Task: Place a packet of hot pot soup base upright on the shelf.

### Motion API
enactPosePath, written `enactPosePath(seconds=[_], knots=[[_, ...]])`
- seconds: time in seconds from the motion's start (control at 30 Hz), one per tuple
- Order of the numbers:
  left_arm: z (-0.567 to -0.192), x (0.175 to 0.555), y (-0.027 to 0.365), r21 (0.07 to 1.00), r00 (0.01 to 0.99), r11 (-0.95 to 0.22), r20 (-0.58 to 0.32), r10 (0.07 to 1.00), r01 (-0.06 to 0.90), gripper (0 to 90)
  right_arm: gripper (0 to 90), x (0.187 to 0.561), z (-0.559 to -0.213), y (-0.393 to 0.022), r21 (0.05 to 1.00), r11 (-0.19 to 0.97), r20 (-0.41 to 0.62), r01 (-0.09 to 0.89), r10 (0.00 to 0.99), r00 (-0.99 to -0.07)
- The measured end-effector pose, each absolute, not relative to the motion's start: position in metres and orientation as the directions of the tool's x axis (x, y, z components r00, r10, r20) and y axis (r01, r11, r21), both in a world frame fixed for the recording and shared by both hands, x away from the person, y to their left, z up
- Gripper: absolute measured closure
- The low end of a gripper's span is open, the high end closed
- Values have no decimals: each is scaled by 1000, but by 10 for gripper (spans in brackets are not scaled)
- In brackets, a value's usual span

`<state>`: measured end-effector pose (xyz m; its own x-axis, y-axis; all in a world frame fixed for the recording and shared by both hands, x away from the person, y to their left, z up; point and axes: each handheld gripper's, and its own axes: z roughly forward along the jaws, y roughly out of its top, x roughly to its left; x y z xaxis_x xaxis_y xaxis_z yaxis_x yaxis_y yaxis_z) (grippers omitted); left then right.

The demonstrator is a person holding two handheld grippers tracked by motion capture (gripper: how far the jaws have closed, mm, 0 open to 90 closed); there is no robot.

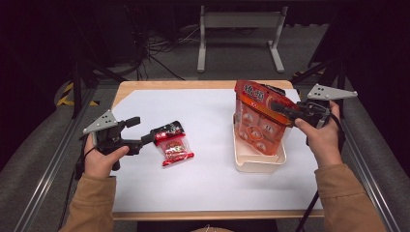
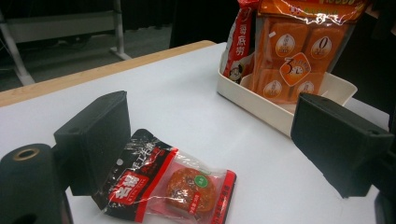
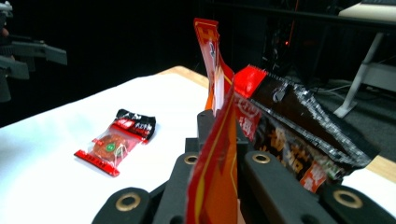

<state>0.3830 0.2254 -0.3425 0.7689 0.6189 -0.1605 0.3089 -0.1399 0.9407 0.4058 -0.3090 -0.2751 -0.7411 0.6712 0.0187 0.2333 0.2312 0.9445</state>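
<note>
Right gripper (image 1: 285, 110) pinching orange bag (image 1: 258, 121), standing in white tray (image 1: 256, 162); lower straight, release once seated; left gripper (image 1: 145, 130) spread around small packet (image 1: 172, 143) on table; close squarely.

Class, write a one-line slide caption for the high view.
Right gripper clamps an orange snack bag over a cream tray; left gripper open beside a red packet.
</note>
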Motion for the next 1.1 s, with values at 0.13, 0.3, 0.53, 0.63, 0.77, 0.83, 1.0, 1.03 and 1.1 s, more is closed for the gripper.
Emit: enactPosePath(seconds=[0.13, 0.3, 0.53, 0.63, 0.77, 0.83, 1.0, 1.03, 1.1], knots=[[-343, 384, 225, 941, 770, -141, -159, 618, 308, 131, 895, 408, -284, -304, 926, 276, 10, 258, 665, -747], [-344, 385, 225, 937, 764, -142, -166, 623, 319, 131, 895, 408, -289, -305, 926, 259, 36, 273, 660, -751], [-347, 388, 223, 931, 759, -159, -161, 631, 329, 128, 896, 407, -295, -307, 914, 272, 53, 302, 658, -751], [-348, 390, 222, 928, 759, -173, -152, 633, 330, 114, 894, 406, -301, -306, 901, 296, 51, 318, 654, -755], [-351, 392, 221, 926, 757, -173, -156, 634, 335, 102, 892, 405, -304, -307, 904, 295, 40, 310, 663, -748], [-351, 393, 220, 925, 755, -174, -157, 636, 339, 100, 892, 403, -301, -308, 910, 287, 32, 300, 672, -740], [-354, 396, 219, 921, 756, -176, -164, 634, 347, 92, 866, 402, -298, -315, 911, 278, 31, 306, 693, -721], [-354, 397, 219, 921, 755, -180, -160, 636, 347, 89, 853, 402, -298, -316, 913, 270, 36, 305, 693, -720], [-356, 398, 219, 918, 752, -179, -165, 638, 354, 76, 812, 400, -296, -318, 922, 248, 44, 298, 697, -716]])
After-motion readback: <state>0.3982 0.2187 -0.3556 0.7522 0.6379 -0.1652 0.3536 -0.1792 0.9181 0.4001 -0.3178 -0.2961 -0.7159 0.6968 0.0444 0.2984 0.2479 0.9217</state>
